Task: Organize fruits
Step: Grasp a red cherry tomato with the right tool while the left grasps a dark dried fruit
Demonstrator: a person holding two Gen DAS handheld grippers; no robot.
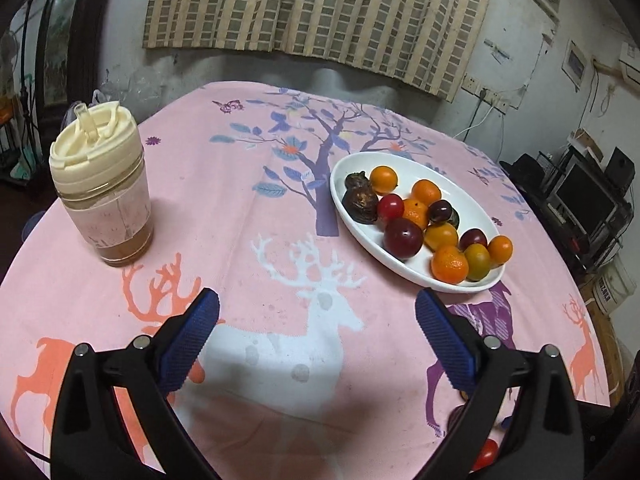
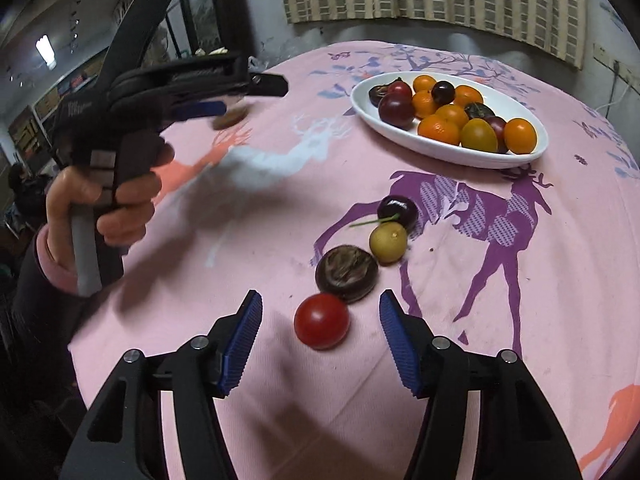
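A white oval plate (image 1: 352,168) (image 2: 400,128) holds several fruits: small oranges, dark plums, red tomatoes and brown water chestnuts. On the pink cloth in the right wrist view lie a red tomato (image 2: 322,321), a dark water chestnut (image 2: 346,273), a yellow-green fruit (image 2: 388,243) and a dark cherry (image 2: 397,210) with a stem. My right gripper (image 2: 320,340) is open, with the red tomato just ahead between its fingertips. My left gripper (image 1: 318,340) is open and empty above the cloth, left of the plate; it also shows in the right wrist view (image 2: 216,110).
A lidded drink cup (image 1: 102,188) with a straw stands at the table's left. The round table (image 1: 240,184) has a pink deer-print cloth. A wall with a curtain is behind; shelves and clutter stand off the right edge.
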